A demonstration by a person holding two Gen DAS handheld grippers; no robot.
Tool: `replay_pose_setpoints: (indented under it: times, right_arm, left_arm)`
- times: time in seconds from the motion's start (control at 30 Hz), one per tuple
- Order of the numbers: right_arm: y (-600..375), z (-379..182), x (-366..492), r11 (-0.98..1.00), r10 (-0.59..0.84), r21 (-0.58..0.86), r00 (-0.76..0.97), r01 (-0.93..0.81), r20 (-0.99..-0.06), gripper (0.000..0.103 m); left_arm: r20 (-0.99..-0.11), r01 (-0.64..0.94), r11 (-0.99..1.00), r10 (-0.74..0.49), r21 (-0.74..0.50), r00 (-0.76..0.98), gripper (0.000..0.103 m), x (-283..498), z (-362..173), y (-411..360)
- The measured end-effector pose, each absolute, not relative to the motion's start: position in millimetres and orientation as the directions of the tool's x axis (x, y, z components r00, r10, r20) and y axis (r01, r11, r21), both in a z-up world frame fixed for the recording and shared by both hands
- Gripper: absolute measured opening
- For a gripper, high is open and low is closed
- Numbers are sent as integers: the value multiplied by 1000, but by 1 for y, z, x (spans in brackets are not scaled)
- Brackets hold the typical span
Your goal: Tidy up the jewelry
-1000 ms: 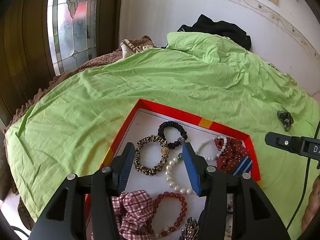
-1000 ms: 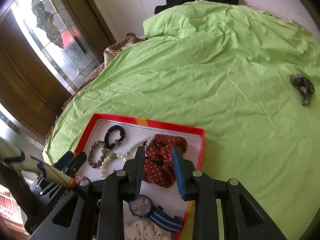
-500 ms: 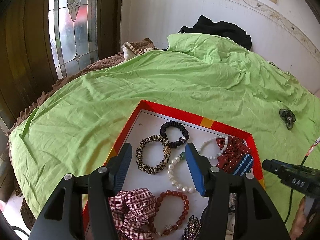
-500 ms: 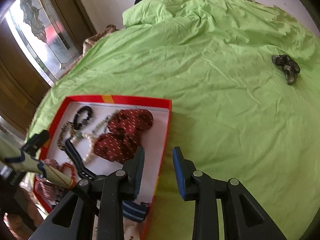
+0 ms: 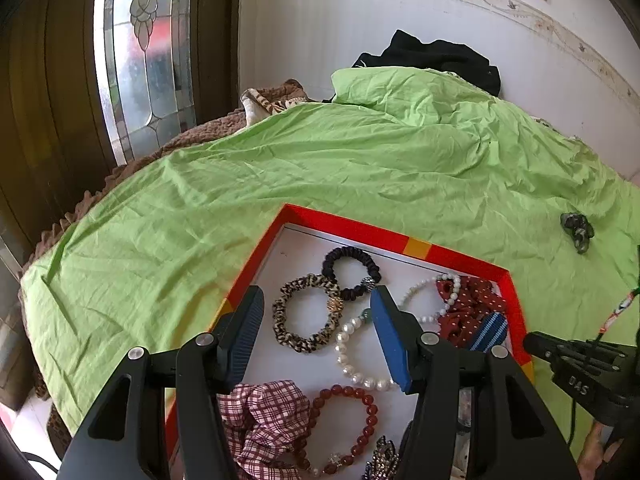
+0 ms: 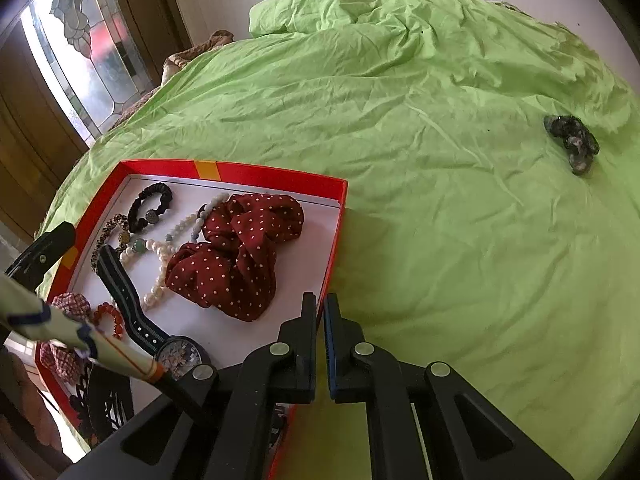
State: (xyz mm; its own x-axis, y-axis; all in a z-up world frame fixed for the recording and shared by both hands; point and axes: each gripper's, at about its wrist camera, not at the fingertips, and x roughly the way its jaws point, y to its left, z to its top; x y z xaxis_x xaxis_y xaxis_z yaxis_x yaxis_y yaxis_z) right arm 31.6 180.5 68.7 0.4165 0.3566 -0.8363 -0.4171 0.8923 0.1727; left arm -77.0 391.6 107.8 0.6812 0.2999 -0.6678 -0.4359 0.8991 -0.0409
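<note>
Left wrist view: red-rimmed tray [image 5: 348, 225] w/ white floor holds a black scrunchie [image 5: 351, 271], leopard scrunchie [image 5: 306, 314], pearl bracelet [image 5: 358, 354] and red bead bracelet [image 5: 348, 426]. It sits on a green sheet [image 5: 280, 168] by a stained-glass door [image 5: 140, 60]. Left gripper [image 5: 318, 334] is about half open, empty, hovering over the bracelets.

Right wrist view: polka-dot scrunchie [image 6: 240, 248] and wristwatch [image 6: 176, 350] lie in the tray — its right rim [image 6: 334, 240] meets the right gripper [image 6: 320, 340], whose jaws have just snapped together on that rim.

My left wrist camera looked steeply down, close over the red tray [image 5: 352, 229]; my right looked from its right edge; both shared the tray [image 6: 276, 171] and green sheet [image 5: 360, 160].
</note>
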Motion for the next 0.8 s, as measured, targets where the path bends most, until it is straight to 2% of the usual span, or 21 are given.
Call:
replay_pose_setpoints:
  times: [0.17, 0.23, 0.27, 0.3, 0.33, 0.4, 0.57, 0.63, 0.8]
  right_arm:
    - [173, 70, 22, 891, 374, 188, 435, -412, -819, 5]
    - [166, 73, 16, 887, 400, 223, 435, -404, -807, 8]
    - [162, 76, 12, 884, 412, 234, 439, -405, -799, 9]
    - [158, 79, 5, 884, 416, 234, 453, -405, -788, 14]
    - [154, 82, 0, 885, 416, 230, 466, -405, -781, 22]
    - [144, 88, -17, 884, 423, 225, 496, -410, -758, 26]
    - [121, 96, -58, 882, 431, 208, 543, -423, -721, 28]
    - [111, 98, -76, 885, 423, 183, 572, -429, -703, 35]
    - [89, 102, -108, 890, 405, 132, 624, -436, -668, 40]
  left_arm:
    - [-610, -469, 882, 400, 53, 684, 66, -80, 115, 383]
    - [-566, -490, 868, 444, 79, 695, 76, -86, 120, 380]
    - [-532, -509, 856, 474, 92, 701, 86, -91, 125, 378]
    - [-508, -523, 847, 494, 97, 706, 93, -95, 128, 376]
    - [-472, -541, 835, 518, 100, 713, 95, -100, 132, 375]
    - [-425, -561, 821, 547, 104, 722, 99, -109, 138, 371]
    - [-295, -606, 788, 607, 104, 738, 103, -138, 158, 355]
    - [-246, -627, 773, 628, 94, 738, 103, -153, 167, 346]
    - [-127, -653, 755, 654, 55, 746, 103, -194, 181, 315]
